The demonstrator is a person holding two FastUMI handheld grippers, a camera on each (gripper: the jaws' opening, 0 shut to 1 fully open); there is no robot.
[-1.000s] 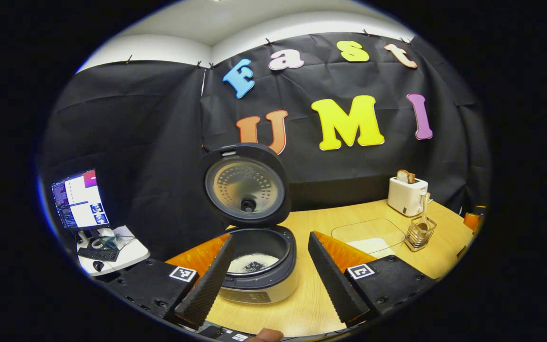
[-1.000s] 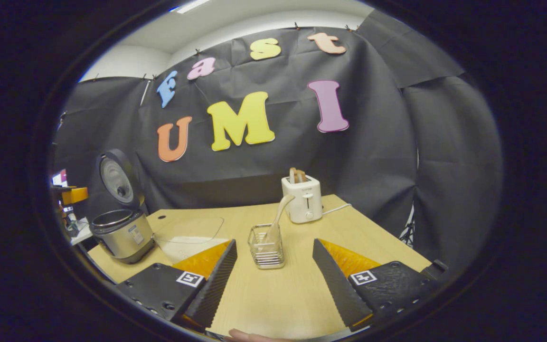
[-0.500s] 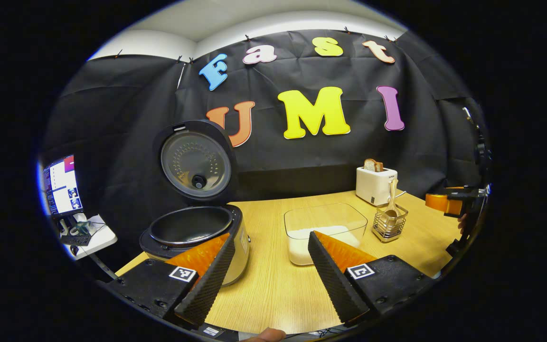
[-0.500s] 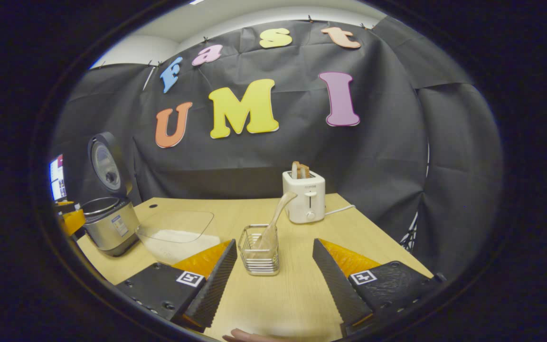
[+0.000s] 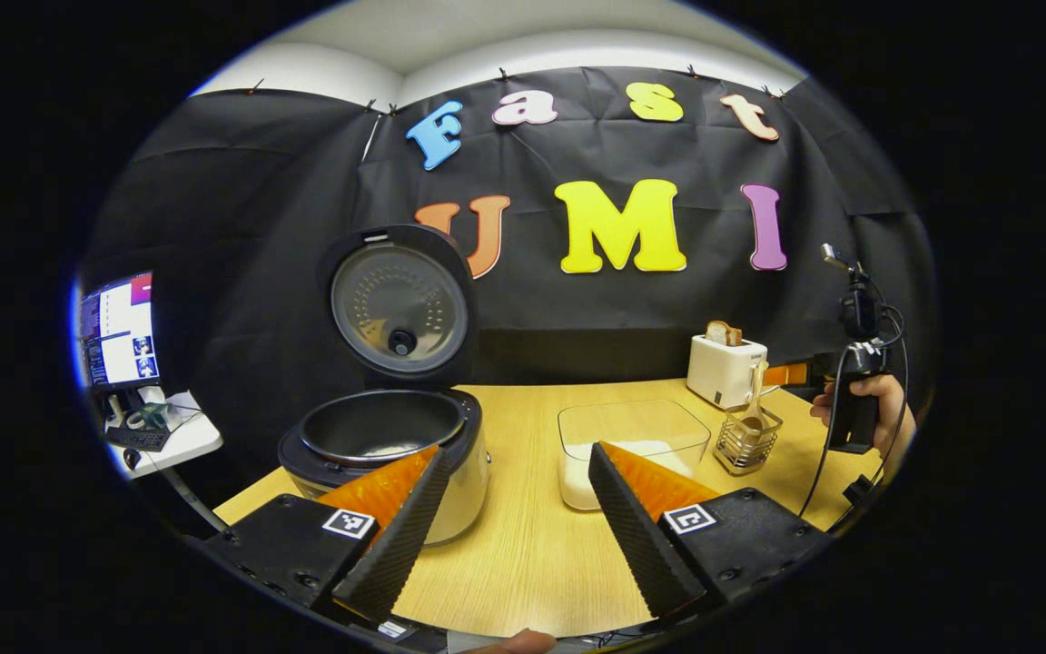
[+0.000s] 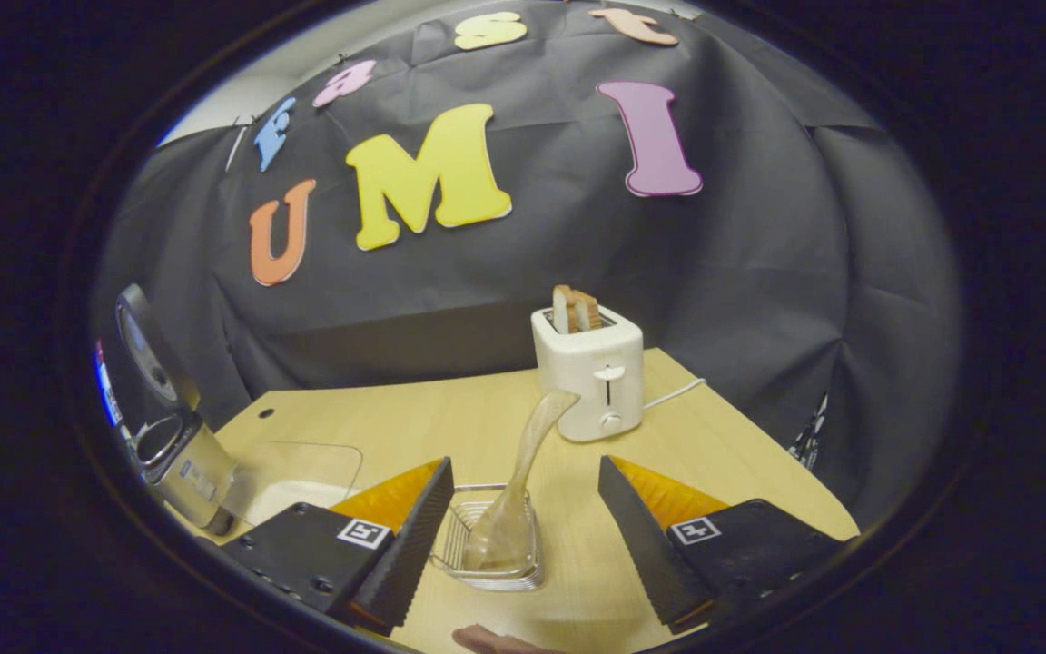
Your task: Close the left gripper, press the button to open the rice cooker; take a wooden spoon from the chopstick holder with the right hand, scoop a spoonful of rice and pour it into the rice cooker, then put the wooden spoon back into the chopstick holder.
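I have the right hand-held gripper spread wide with nothing between its fingers, poised over the chopstick holder. The wooden spoon stands in that wire holder, bowl down, its handle leaning up toward the toaster. As I judge it, the step in hand is taking that spoon. To do it well, I want the handle centred between my fingers before I close, gripping on the upper shaft clear of the wire rim, then lifting along the handle's own lean so the bowl does not snag the holder and drag it across the counter. The handle looks slim and smooth, so I expect it to swivel unless I close squarely on it.

My left hand-held gripper is also wide open and holds nothing, hanging above the counter between the rice cooker and the rice container. The cooker's lid stands up already, so the button step looks done; its pot sits open just left of my left fingers.

Counting: one rice cooker, one clear container with rice in the bottom, one chopstick holder, one wooden spoon, one toaster with bread in it, two hand-held grippers, and one monitor off to the side.
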